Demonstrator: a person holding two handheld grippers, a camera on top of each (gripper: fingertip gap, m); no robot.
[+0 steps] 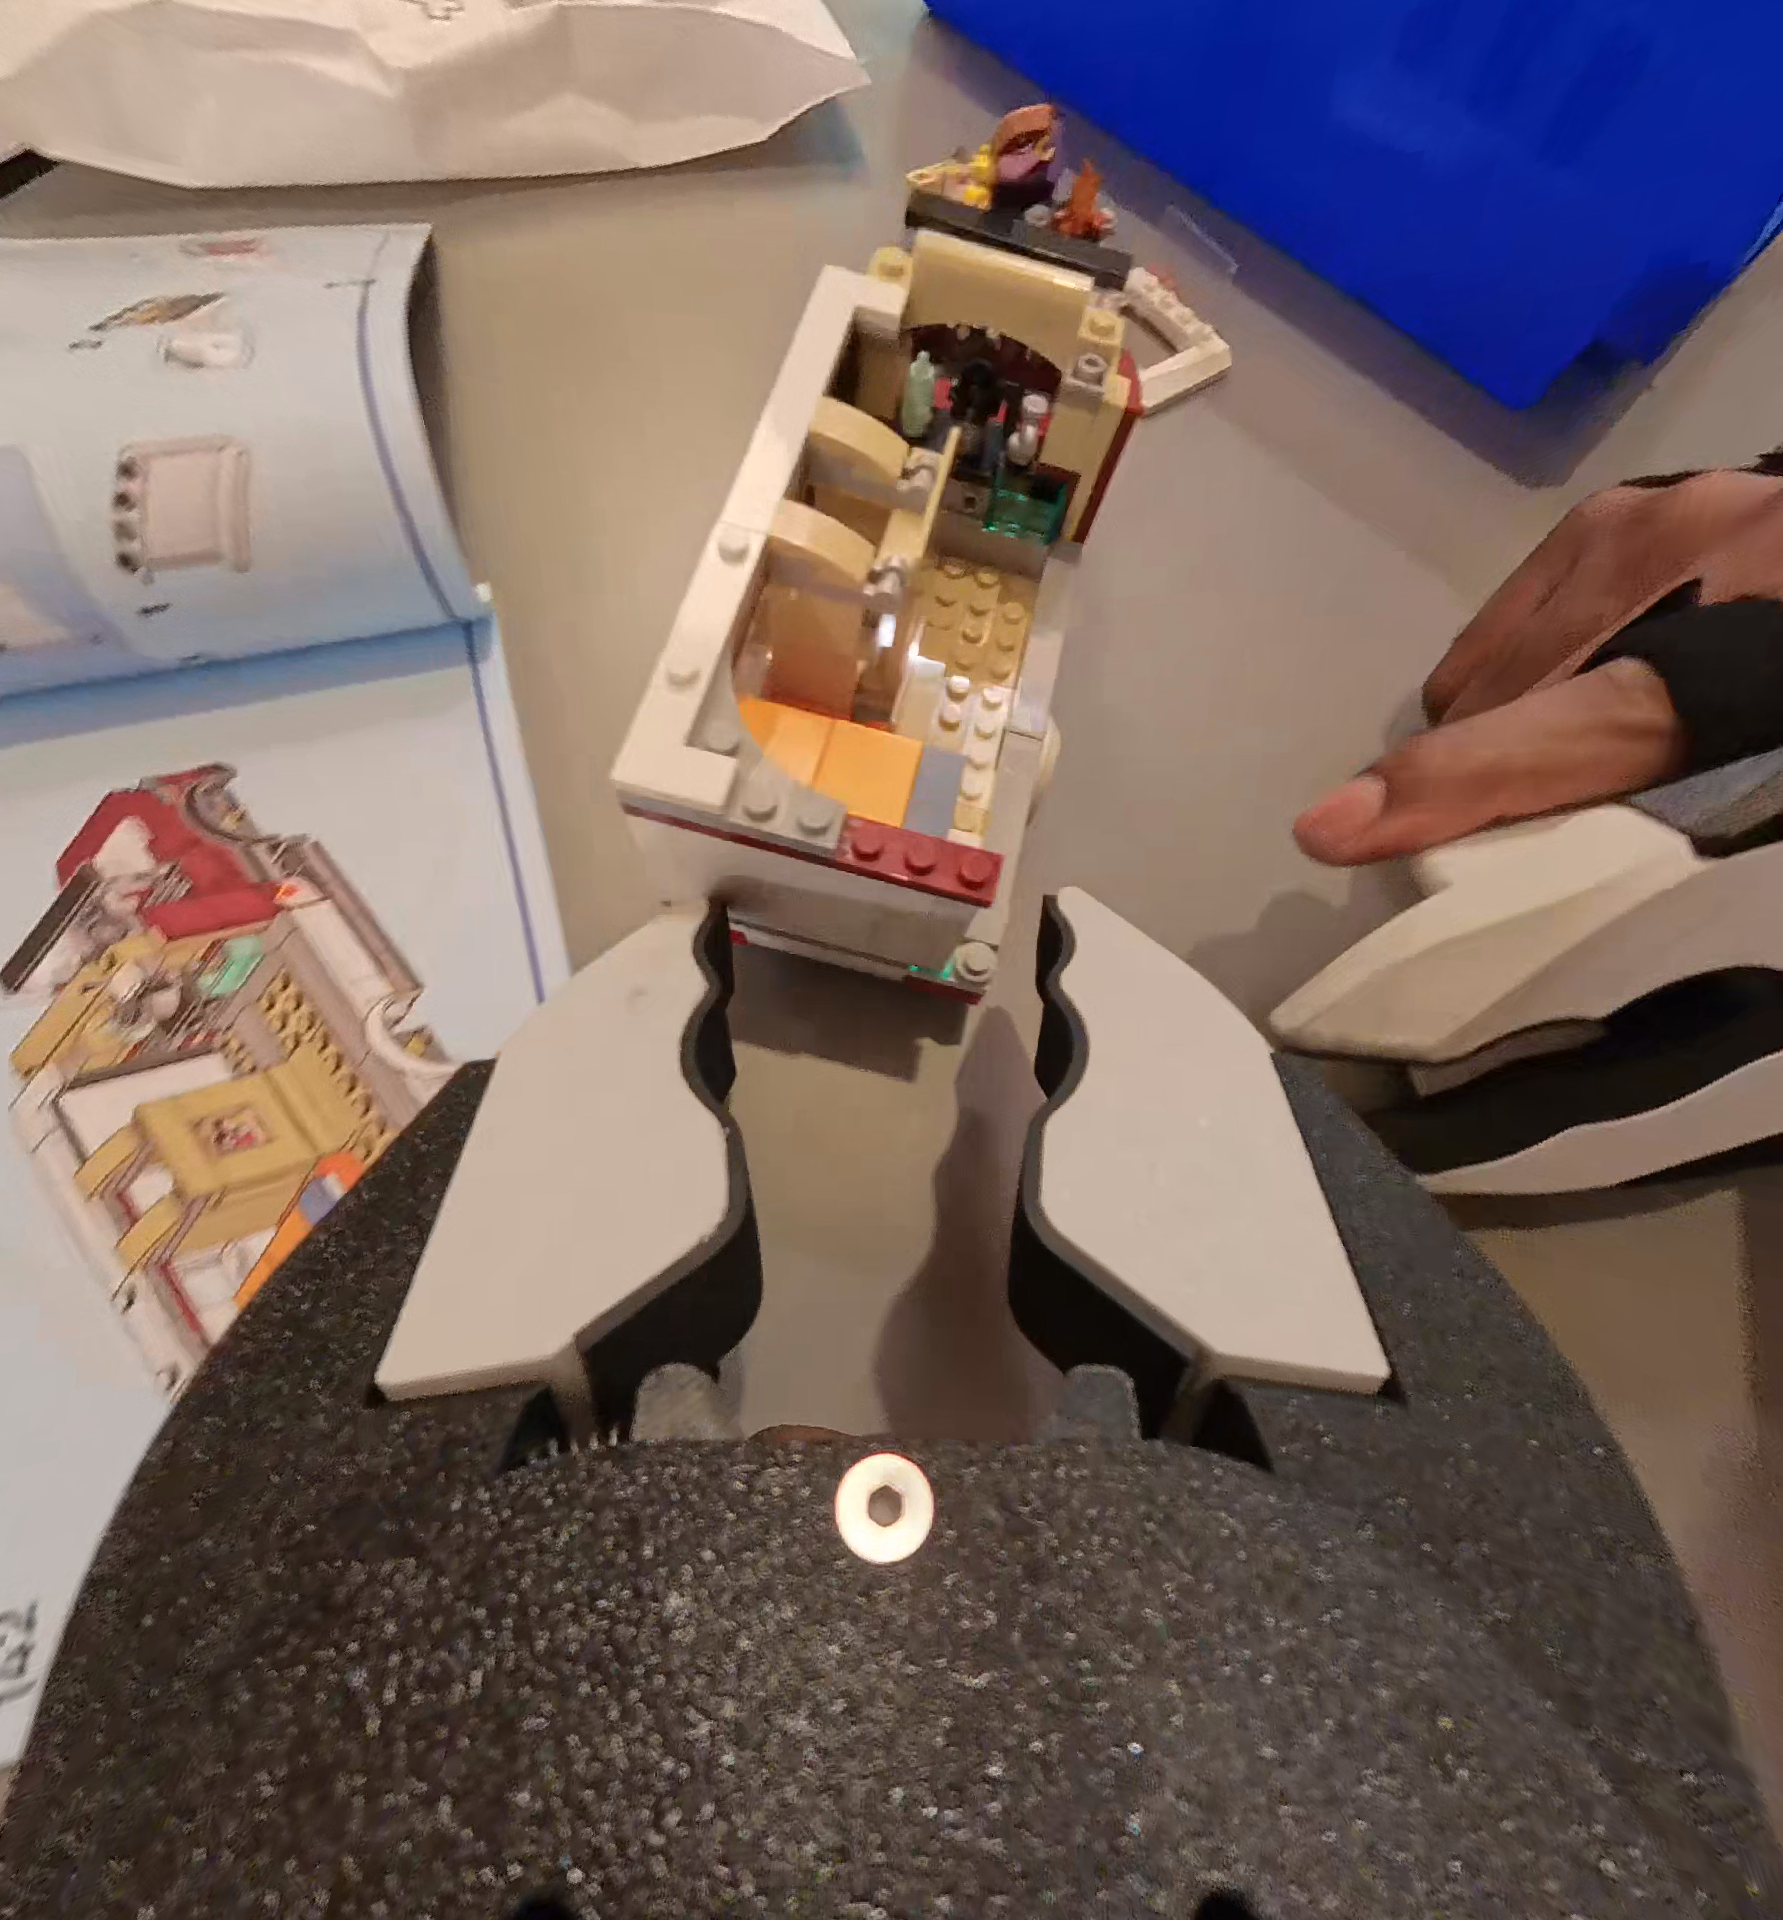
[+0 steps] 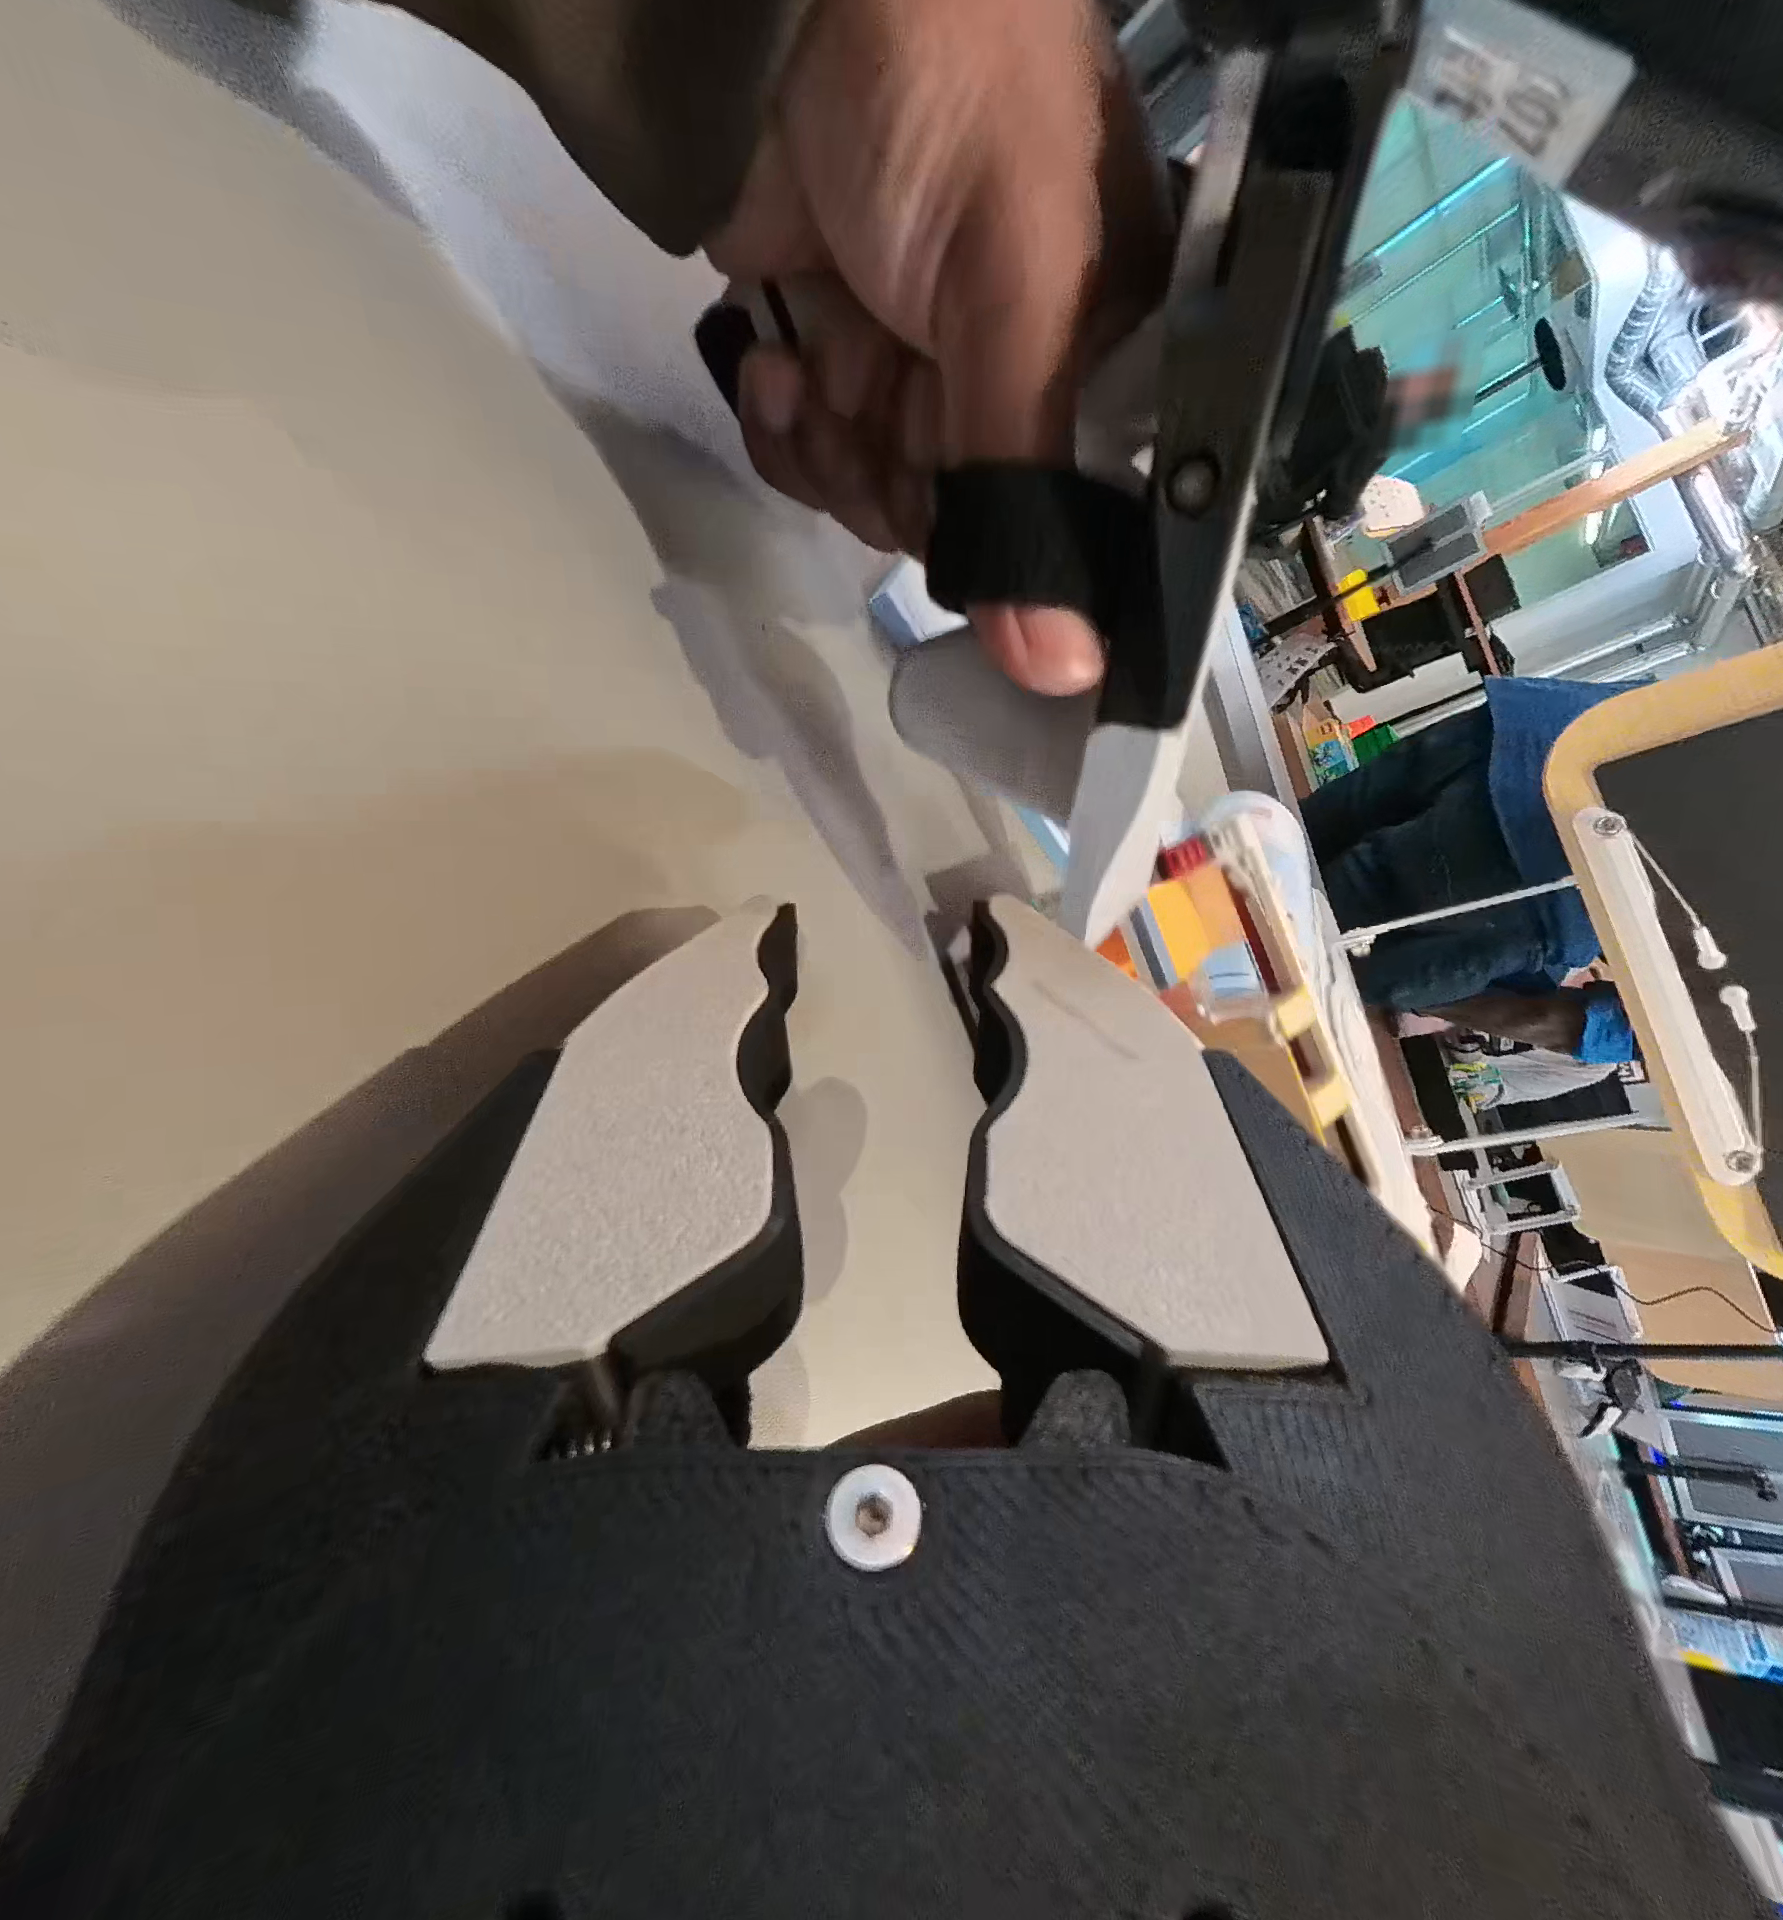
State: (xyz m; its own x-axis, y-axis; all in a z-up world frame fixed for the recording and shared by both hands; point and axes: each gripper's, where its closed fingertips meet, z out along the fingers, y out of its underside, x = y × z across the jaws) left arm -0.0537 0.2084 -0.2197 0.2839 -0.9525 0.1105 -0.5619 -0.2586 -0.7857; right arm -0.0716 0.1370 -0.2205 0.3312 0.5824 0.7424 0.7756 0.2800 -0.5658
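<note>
A brick-built model (image 1: 866, 644) with white walls, a tan inside and dark red trim stands on the grey table (image 1: 596, 364). My left gripper (image 1: 882, 914) is open, with a fingertip on each side of the model's near end. The left pad is at the model's corner and the right pad stands clear of it. My right gripper (image 2: 882, 925) is open, and bare table shows between its pads. It also shows in the left wrist view (image 1: 1354, 956), lying low to the right of the model. In the right wrist view the model (image 2: 1209, 925) sits just right of my fingers, beside a finger of the left gripper (image 2: 1115, 831).
An open instruction booklet (image 1: 191, 727) lies left of the model, with a crumpled white paper bag (image 1: 347, 83) behind it. A blue bin (image 1: 1438, 156) stands at the back right. A person's hand (image 1: 1593, 644) rests on the right gripper. A wooden-framed chair (image 2: 1645, 727) stands beyond the table.
</note>
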